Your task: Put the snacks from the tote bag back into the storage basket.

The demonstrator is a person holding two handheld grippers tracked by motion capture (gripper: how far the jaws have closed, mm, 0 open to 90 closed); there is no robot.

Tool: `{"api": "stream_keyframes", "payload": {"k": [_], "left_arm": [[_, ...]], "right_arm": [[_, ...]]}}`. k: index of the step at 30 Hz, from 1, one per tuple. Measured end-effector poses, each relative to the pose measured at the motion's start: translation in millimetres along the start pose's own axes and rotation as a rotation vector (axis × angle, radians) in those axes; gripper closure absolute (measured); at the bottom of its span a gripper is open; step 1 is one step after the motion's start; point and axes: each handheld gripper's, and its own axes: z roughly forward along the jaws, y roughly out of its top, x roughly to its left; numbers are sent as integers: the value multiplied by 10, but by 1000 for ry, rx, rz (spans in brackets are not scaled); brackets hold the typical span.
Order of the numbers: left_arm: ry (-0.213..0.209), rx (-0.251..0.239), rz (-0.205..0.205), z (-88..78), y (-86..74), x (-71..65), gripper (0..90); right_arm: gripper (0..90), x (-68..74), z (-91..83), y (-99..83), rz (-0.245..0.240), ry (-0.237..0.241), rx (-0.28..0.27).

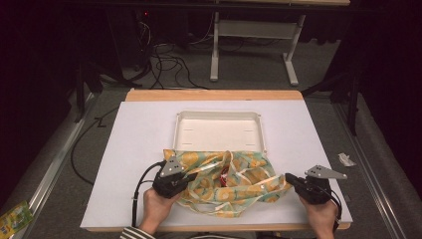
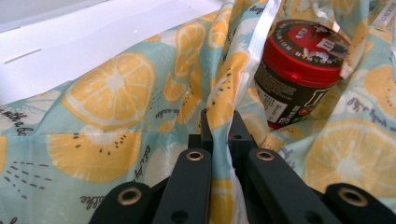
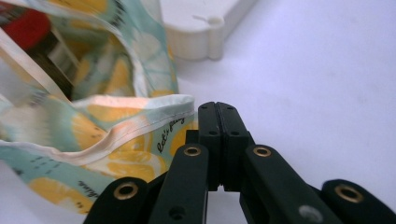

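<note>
Orange-slice patterned bag (image 1: 230, 183) lies crumpled low in the middle of the frame on the white worktop (image 1: 139, 144), its far edge touching a white tray (image 1: 219, 130), with a red-lidded jar (image 2: 299, 70) inside it. Left tool (image 1: 185, 178), lower left, has its jaws pinched on a fold of the bag. Right tool (image 1: 288, 178), lower right, has its jaws pressed together on nothing, just beside the bag's right edge.

My table (image 1: 149, 124) sits brightly lit from above while the room around it falls dark. Through my right claw's camera the fruit-print bag (image 3: 93, 140) blurs at close range.
</note>
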Motion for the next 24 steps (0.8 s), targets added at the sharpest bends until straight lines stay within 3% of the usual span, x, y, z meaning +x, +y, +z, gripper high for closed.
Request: {"api": "stream_keyframes", "payload": {"k": [5,12,15,24], "left_arm": [[-5,8,-7,25,-23,-1,898],[-20,8,-10,58,-23,-34,898],[-23,8,-7,57,-22,-36,898],[-28,4,-7,47,-21,-48,898]], "right_arm": [[894,2,83,-41,5,-4,37],[733,139,24,106,-34,18,-2],[654,254,-44,200,-66,29,-30],[595,619,-201,456,-176,94,-93]]}}
